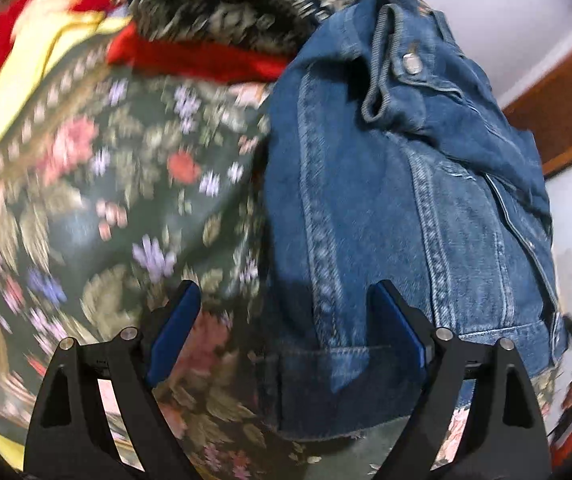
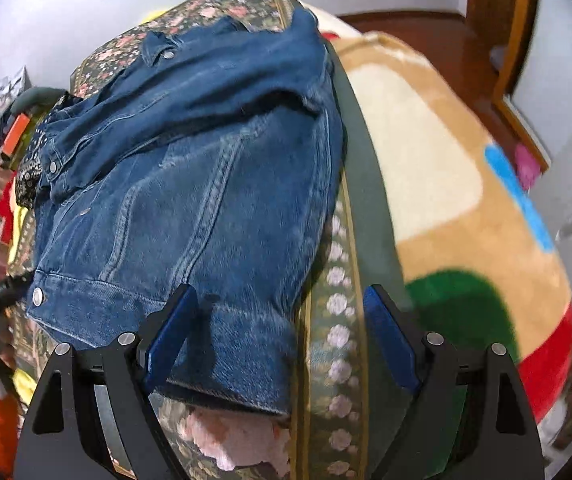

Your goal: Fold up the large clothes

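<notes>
Setting: bed under a dark floral cover, pale walls and wood trim beyond; both views are motion-blurred
Left tool: released, jaws spread wide and gripping nothing, poised over the near left corner of the hem, one pad over floral cover, the other over denim
Right tool: released likewise, jaws spread astride the near right corner of the hem, nothing between the pads
Denim jacket: lies on the bed as a narrow packet, back panel up, hem band nearest both tools
Sleeve: laid across the upper back, cuff button showing
Long axis: runs from the near hem away to the far collar, roughly in line with both tools
Progress: judged about halfway; sides and sleeve appear turned in, the cross fold bringing hem to collar appears not yet made
Beside it: tan blanket with coloured patches to the right, touching the cover's border
Far end: patterned dark cloth and red cloth heaped past the collar
</notes>
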`<state>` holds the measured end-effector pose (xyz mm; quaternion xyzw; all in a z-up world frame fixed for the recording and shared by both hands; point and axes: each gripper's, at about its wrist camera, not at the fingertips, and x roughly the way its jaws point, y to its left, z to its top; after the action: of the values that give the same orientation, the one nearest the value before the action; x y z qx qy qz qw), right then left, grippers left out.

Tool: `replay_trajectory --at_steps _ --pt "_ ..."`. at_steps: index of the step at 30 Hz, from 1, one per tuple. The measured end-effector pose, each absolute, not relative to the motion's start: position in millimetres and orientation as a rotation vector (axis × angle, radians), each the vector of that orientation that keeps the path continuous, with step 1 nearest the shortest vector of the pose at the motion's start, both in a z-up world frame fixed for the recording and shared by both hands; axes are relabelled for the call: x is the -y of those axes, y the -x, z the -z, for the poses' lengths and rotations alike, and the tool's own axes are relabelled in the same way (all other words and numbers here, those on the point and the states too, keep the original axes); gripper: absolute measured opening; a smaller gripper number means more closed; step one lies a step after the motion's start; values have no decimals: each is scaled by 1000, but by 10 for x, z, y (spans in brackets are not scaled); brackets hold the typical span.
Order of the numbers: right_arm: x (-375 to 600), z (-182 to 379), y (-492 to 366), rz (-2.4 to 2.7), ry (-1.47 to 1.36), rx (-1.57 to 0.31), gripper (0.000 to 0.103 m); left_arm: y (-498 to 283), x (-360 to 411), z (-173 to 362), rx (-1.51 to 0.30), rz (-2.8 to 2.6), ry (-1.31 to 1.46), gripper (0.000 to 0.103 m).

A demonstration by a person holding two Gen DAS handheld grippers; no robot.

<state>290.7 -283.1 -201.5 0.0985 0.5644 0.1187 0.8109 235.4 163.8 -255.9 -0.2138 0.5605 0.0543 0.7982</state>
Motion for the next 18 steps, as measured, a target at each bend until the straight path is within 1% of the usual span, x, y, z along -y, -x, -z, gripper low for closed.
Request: replay_trajectory --at_steps 1,3,12,14,15,16,17,18 --pt "2845 2047 -2920 -257 -242 -1215 83 -2328 -1665 2610 -1204 -126 501 93" --pt "2869 2087 -2914 -263 -277 -1219 83 -2301 -1698 2678 -1208 -130 553 94" --pt "2820 2238 -3071 -333 -391 -1215 85 -2284 -1701 2860 -1227 -25 745 93" --pt "2829 2277 -3104 -337 -424 -1214 85 -2319 -1681 2855 -1221 -2 743 88" --pt "2828 2285 -3113 -336 -436 -1211 85 -2324 -1672 2831 -1214 15 735 82" --pt "2803 2288 -3119 -335 -436 -1210 82 -2332 -1659 2791 -1205 35 724 73" --pt "2786 2283 -3124 -340 -429 -1209 74 -2358 -1640 2747 -1196 58 717 67" --pt "2790 2279 -3126 -347 -425 -1209 68 -2380 -1614 2709 -1192 70 703 61"
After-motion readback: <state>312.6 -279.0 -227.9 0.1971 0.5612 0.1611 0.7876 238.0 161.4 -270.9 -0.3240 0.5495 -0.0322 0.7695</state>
